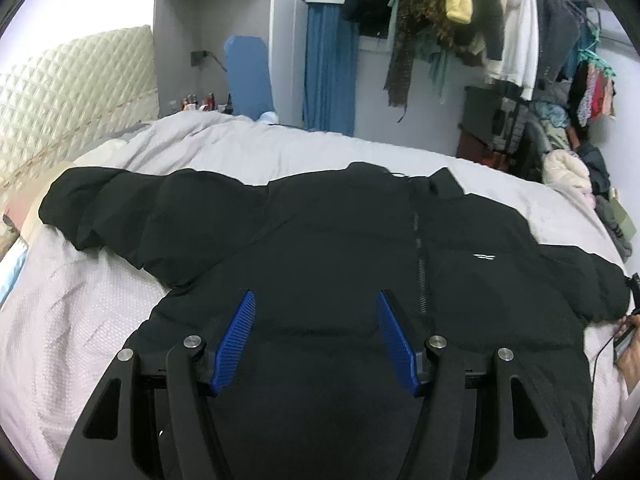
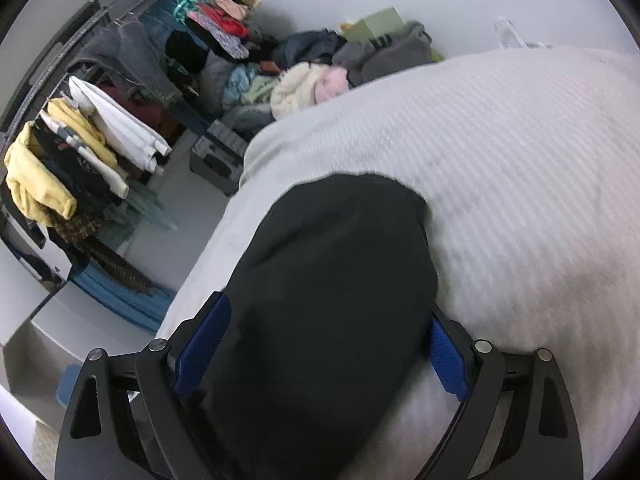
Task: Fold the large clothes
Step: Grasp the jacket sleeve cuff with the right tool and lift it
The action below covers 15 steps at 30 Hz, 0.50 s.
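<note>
Jacket (image 1: 328, 236) lies spread front-up on the bed (image 1: 80, 320), sleeves out to both sides. Left gripper (image 1: 316, 336) hovers over its lower body, fingers (image 1: 236, 336) parted and holding nothing. Right gripper (image 2: 320, 348) stands wide astride one sleeve (image 2: 336, 264); its fingers (image 2: 448, 360) seem not to press the cloth.

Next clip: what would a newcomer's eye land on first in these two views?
A black puffer jacket spread flat, zipper up and sleeves out, across the pale grey bedspread. The left gripper hangs open over its lower front, while the right gripper straddles one sleeve with wide-open blue pads. Behind the bed, a crowded clothes rack fills the wall.
</note>
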{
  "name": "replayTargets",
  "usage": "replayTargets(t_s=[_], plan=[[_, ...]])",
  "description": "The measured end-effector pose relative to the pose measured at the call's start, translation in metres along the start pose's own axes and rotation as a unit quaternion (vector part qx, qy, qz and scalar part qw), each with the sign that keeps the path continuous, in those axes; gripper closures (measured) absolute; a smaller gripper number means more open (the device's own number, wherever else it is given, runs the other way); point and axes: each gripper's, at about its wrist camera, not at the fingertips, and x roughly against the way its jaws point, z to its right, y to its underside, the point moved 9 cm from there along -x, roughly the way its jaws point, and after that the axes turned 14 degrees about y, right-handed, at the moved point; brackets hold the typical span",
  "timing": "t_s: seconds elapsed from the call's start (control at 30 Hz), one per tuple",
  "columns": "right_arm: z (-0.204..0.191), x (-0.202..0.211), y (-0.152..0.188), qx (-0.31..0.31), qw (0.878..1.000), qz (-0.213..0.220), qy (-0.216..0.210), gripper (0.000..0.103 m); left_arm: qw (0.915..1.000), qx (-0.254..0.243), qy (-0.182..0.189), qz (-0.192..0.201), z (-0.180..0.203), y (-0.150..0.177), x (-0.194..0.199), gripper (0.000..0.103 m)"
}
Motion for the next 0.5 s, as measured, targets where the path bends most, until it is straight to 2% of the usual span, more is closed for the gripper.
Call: replayTargets(t_s=[0.13, 0.23, 0.27, 0.3, 0.37, 0.43, 0.5], plan=[[-0.004, -0.011, -0.007, 0.007, 1.0, 0.017, -0.016, 0.015, 0.9999, 0.005, -0.011, -0.003, -0.008, 0.0, -0.01, 0.039], [-0.009, -0.019, -0.009, 0.01, 1.0, 0.007, -0.027, 0.033, 0.9998, -0.002, -0.017, -0.007, -0.009, 0.003, -0.015, 0.039], [-0.009, -0.019, -0.009, 0.01, 1.0, 0.003, -0.029, 0.043, 0.9998, -0.004, -0.017, -0.01, -0.009, 0.004, -0.017, 0.039], [-0.01, -0.02, -0.01, 0.009, 0.999, 0.0, -0.034, 0.059, 0.9998, -0.004, -0.015, -0.012, -0.008, 0.005, -0.018, 0.039], [-0.011, -0.017, -0.009, 0.013, 0.999, -0.008, -0.04, 0.074, 0.9999, -0.001, -0.003, -0.014, -0.007, 0.007, -0.019, 0.039], [-0.015, -0.009, -0.009, 0.028, 0.999, -0.002, -0.036, 0.086, 0.9997, -0.002, 0.019, -0.013, -0.006, 0.009, -0.021, 0.039], [-0.022, -0.003, -0.011, 0.047, 0.998, 0.002, -0.03, 0.094, 0.9997, -0.019, 0.007, -0.016, -0.008, 0.011, -0.022, 0.04]])
